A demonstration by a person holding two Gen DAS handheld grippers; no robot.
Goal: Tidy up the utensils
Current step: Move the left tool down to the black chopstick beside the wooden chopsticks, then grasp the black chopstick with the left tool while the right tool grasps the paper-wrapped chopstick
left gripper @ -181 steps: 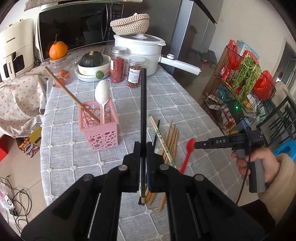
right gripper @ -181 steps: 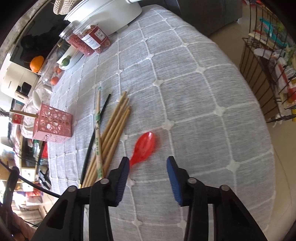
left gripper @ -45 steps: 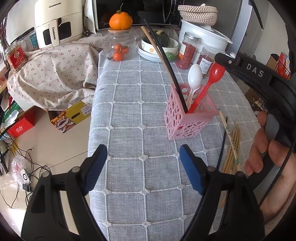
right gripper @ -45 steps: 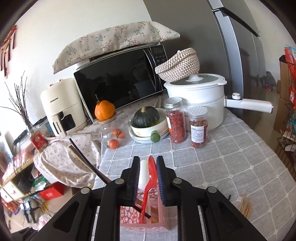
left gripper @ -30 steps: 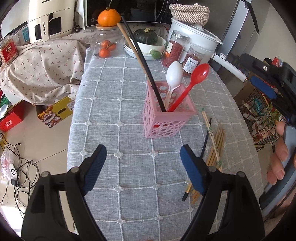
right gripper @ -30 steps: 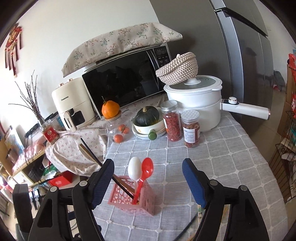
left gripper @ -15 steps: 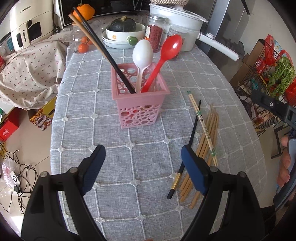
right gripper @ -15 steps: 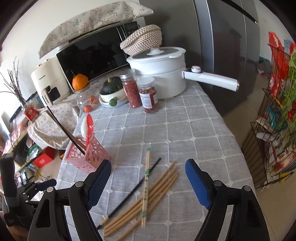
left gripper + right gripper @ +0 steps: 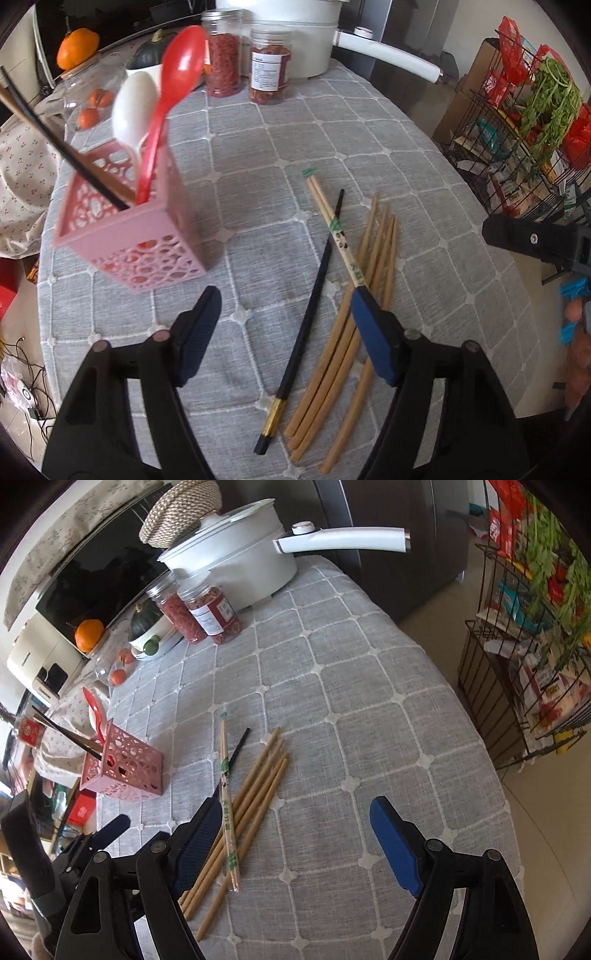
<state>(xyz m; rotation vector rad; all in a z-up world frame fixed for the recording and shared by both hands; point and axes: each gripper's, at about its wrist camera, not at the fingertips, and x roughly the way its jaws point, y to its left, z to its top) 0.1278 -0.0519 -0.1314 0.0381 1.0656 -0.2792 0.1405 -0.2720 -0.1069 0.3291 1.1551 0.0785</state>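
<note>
A pink perforated basket [image 9: 129, 243] [image 9: 123, 766] stands on the grey checked tablecloth. It holds a red spoon [image 9: 166, 99], a white spoon [image 9: 129, 107], a black chopstick and a wooden chopstick. On the cloth lie one black chopstick [image 9: 308, 314], a wrapped pair [image 9: 334, 229] [image 9: 226, 794] and several bare wooden chopsticks [image 9: 362, 288] [image 9: 251, 794]. My left gripper [image 9: 286, 332] is open and empty, low over the black chopstick. My right gripper [image 9: 299, 838] is open and empty, just right of the chopsticks.
A white pot [image 9: 236, 565] with a long handle, two jars [image 9: 247, 66], a squash in a bowl [image 9: 146, 631] and a microwave stand at the table's far end. A wire rack [image 9: 528, 635] of groceries stands on the floor to the right.
My left gripper has dropped lower and moved right toward the loose chopsticks. My right gripper has come down over the table beside them. Earlier it released the red spoon into the basket.
</note>
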